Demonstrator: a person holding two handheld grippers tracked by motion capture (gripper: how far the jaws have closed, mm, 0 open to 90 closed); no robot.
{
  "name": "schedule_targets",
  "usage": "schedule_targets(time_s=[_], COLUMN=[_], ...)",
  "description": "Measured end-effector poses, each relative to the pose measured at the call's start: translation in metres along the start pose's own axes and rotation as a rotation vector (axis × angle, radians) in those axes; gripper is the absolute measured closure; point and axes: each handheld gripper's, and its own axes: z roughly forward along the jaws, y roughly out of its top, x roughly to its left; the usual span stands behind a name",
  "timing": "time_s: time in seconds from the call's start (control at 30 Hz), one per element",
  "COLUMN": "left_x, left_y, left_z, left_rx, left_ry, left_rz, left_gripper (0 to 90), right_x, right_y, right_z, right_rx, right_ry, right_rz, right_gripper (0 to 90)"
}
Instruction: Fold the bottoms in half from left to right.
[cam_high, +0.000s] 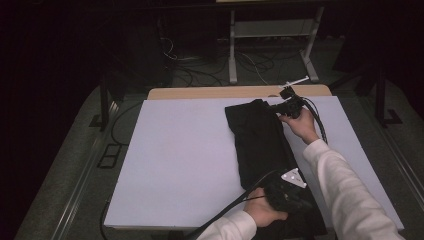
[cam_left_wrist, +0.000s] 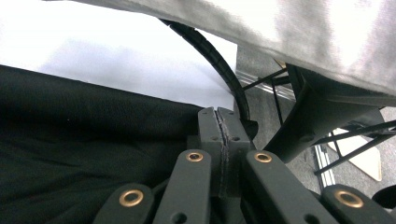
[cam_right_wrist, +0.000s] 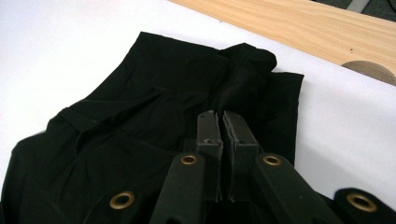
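- Long folded black cloth garment (cam_high: 262, 142) lies along the white table cover's (cam_high: 180, 150) right half, running 12 to 6 o'clock.
- Right gripper (cam_high: 289, 106), jaws pressed together, pinches the garment's 12 o'clock end.
- Left gripper (cam_high: 286, 192), jaws likewise pressed together, sits at the 6 o'clock end; grip on cloth unclear, likely tensioning it for folding.

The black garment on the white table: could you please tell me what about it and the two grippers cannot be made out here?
- Black garment: its near end is hidden in the high view by the left gripper and the sleeve.
- Left gripper: fingers pressed together; whether they pinch cloth is hidden by their own bulk.
- Right gripper: too small in the high view; its own view shows fingers together, any cloth between them unclear.
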Motion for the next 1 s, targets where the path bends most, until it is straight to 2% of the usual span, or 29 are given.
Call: schedule_targets(time_s=[0.43, 0.6, 0.73, 0.77, 0.8, 0.83, 0.9, 0.97, 1.0], left_x=[0.005, 0.007, 0.006, 0.006, 0.005, 0.005, 0.004, 0.004, 0.004], left_y=[0.005, 0.006, 0.008, 0.008, 0.008, 0.008, 0.007, 0.006, 0.006], left_z=[0.015, 0.022, 0.029, 0.031, 0.032, 0.032, 0.030, 0.028, 0.025], left_rx=[-0.009, 0.003, 0.017, 0.013, 0.004, 0.004, -0.016, -0.027, -0.035], left_ry=[-0.009, -0.001, -0.021, -0.039, -0.054, -0.054, -0.074, -0.070, -0.064], left_rz=[-0.029, -0.053, -0.064, -0.069, -0.070, -0.070, -0.084, -0.075, -0.061], left_gripper=[89.0, 88.9, 87.1, 82.5, 72.2, 66.0, 59.5, 49.8, 49.8], right_x=[-0.005, -0.009, -0.011, -0.012, -0.013, -0.014, -0.014, -0.014, -0.013], right_y=[-0.006, -0.009, -0.010, -0.011, -0.012, -0.013, -0.015, -0.016, -0.017], right_z=[0.003, 0.004, 0.004, 0.004, 0.004, 0.003, 0.003, 0.003, 0.002], right_rx=[0.005, 0.012, 0.012, 0.011, 0.011, 0.011, 0.009, 0.007, 0.003], right_ry=[0.005, -0.001, -0.005, -0.005, 0.000, 0.004, 0.008, 0.000, -0.008], right_rz=[0.003, 0.005, 0.008, 0.010, 0.024, 0.029, 0.028, 0.023, 0.021], right_gripper=[84.4, 84.4, 84.4, 84.3, 83.6, 82.2, 78.4, 75.5, 70.8])
